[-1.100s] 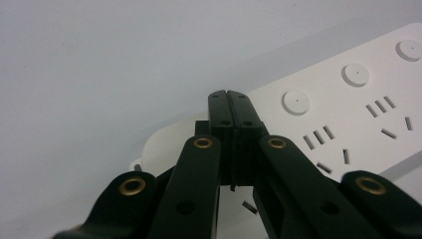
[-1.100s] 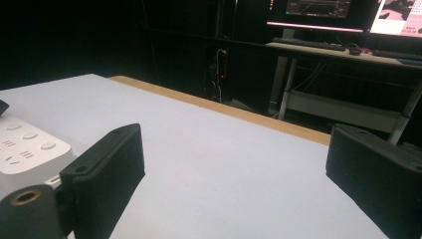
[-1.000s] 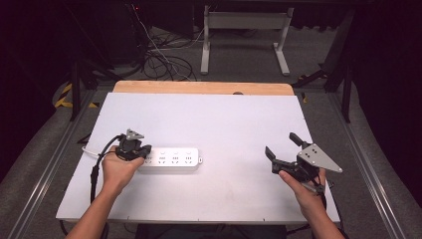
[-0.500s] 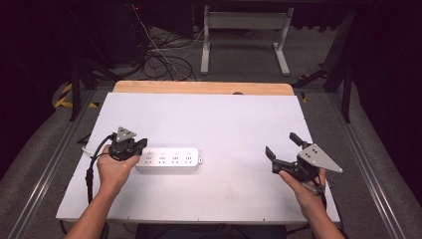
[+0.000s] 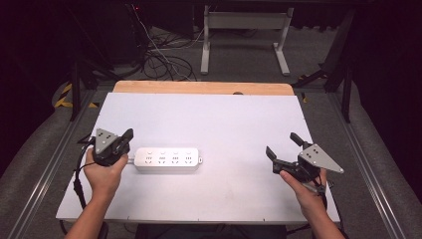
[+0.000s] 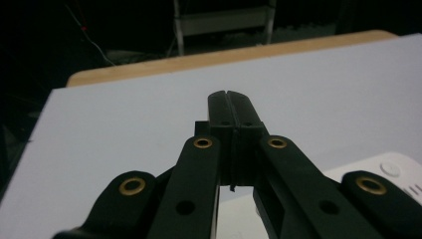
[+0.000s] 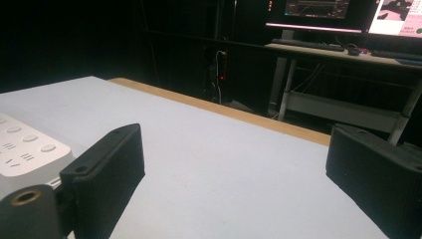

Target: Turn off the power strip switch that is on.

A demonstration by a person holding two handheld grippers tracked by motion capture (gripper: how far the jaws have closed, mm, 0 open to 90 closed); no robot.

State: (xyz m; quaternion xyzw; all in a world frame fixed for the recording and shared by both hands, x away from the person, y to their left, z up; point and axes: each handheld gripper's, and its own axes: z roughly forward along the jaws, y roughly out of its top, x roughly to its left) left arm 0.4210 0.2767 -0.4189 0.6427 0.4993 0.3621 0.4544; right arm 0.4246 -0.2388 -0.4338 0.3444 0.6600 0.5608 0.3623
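Power strip is lying flat on the white table. The left gripper is hovering just beside its left end, jaws pressed together on nothing. The right gripper is waiting well apart, jaws spread wide.

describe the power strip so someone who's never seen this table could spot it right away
Start from the white table with a wooden strip along its far edge. On its left half, toward the person's side, lies the power strip, lengthwise left to right, just beside the left gripper. It is the sole white oblong block there, with a row of sockets on top.
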